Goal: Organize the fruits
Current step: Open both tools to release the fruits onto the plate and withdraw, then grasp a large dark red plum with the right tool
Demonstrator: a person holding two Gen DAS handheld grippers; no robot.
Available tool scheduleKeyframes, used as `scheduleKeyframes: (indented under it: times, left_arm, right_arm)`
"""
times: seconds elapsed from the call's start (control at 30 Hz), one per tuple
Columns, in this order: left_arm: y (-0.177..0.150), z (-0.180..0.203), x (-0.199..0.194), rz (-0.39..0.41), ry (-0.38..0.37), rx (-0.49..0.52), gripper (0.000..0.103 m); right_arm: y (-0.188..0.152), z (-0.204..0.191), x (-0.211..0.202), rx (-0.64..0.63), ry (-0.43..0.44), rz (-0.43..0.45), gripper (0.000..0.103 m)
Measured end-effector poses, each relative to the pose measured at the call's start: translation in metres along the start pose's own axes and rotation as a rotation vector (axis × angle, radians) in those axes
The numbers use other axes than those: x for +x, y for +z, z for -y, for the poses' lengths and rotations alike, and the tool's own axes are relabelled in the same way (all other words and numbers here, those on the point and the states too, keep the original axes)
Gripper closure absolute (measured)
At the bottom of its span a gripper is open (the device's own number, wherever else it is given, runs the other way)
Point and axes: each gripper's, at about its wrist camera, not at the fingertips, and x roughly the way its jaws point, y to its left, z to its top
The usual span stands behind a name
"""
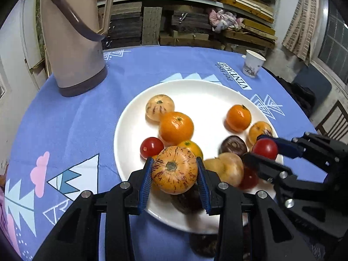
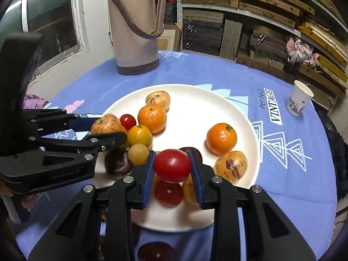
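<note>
A white plate [image 1: 206,93] on the blue tablecloth holds several fruits: oranges, red tomatoes, pale striped fruits and dark purple ones. My left gripper [image 1: 175,170] is shut on an orange striped fruit [image 1: 174,169] just above the plate's near edge. My right gripper [image 2: 173,166] is shut on a red tomato [image 2: 173,165] above the plate [image 2: 195,100]. In the left wrist view the right gripper [image 1: 264,149] comes in from the right with the tomato [image 1: 265,148]. In the right wrist view the left gripper [image 2: 104,126] comes in from the left with the striped fruit [image 2: 105,124].
A beige thermos jug [image 1: 74,43] stands at the table's far left and also shows in the right wrist view [image 2: 134,26]. A paper cup [image 1: 252,64] stands at the far right. Dark fruits [image 2: 155,251] lie on the cloth in front of the plate. Shelves of wood stand behind.
</note>
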Motion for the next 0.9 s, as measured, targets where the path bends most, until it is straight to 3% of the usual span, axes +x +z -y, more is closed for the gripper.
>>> scheduleKeyframes:
  times: [0.03, 0.07, 0.1, 0.17, 0.5, 0.6, 0.67, 0.9]
  left_arm:
    - [0.001, -0.002, 0.0, 0.002, -0.012, -0.013, 0.063]
    - [0.002, -0.004, -0.001, 0.006, -0.026, -0.031, 0.051]
    - [0.003, -0.006, -0.003, 0.011, -0.012, -0.053, 0.046]
    - [0.003, -0.008, -0.007, 0.03, -0.005, -0.07, 0.034]
    - [-0.013, 0.002, -0.036, 0.053, 0.011, -0.016, 0.034]
    - [-0.019, 0.004, -0.047, 0.058, -0.001, -0.011, 0.033]
    - [-0.025, 0.006, -0.055, 0.064, 0.004, -0.005, 0.027]
    - [-0.076, 0.009, -0.078, 0.08, 0.006, 0.013, 0.018]
  right_arm:
    - [0.0, 0.001, 0.002, 0.014, -0.004, 0.004, 0.065]
    - [0.0, 0.002, 0.0, 0.025, -0.015, 0.017, 0.058]
    - [-0.001, 0.003, -0.003, 0.035, -0.034, 0.04, 0.046]
    - [-0.004, 0.006, -0.012, 0.049, -0.039, 0.079, 0.035]
    - [-0.03, 0.016, -0.058, 0.098, -0.036, 0.135, 0.031]
    - [-0.042, 0.019, -0.074, 0.109, -0.052, 0.145, 0.024]
    - [-0.05, 0.021, -0.083, 0.119, -0.06, 0.155, 0.014]
    - [-0.091, 0.015, -0.101, 0.135, -0.01, 0.1, 0.011]
